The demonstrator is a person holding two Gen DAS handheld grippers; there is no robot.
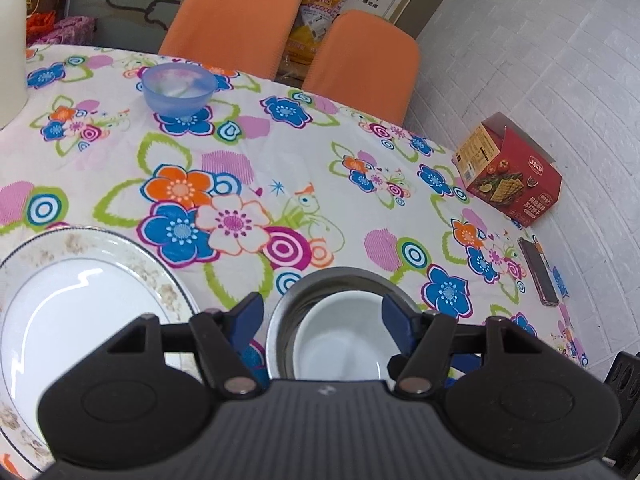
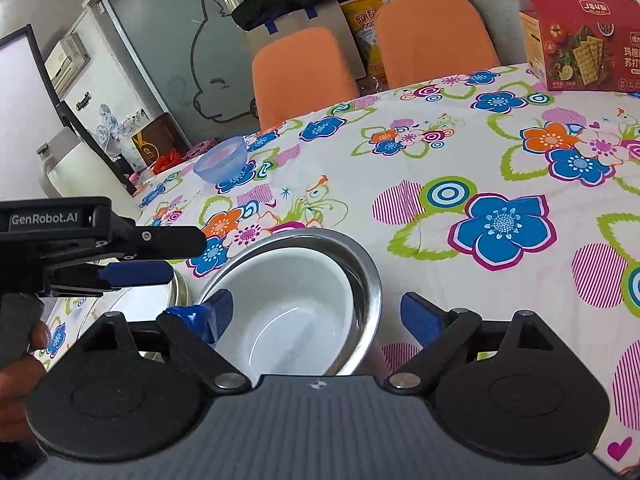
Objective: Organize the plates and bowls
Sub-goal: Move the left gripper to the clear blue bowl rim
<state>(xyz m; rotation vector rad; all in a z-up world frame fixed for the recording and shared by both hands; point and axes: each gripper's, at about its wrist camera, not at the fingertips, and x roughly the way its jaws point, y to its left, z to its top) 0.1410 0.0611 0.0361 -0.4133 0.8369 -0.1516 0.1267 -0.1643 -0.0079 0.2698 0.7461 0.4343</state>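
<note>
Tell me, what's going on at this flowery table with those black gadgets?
A person is tidying dishes with handheld tongs, one in each hand. A white bowl already sits nested inside a metal bowl. Both the right tongs and the left tongs are open around that stack, gripping nothing. A large white plate lies just left of the stack, and a blue bowl waits farther back on the tablecloth.

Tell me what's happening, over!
Both grippers, left and right, open over white bowl, nested in steel bowl. Blue bowl far across, unstacked. Plate beside. Nothing blocking.
</note>
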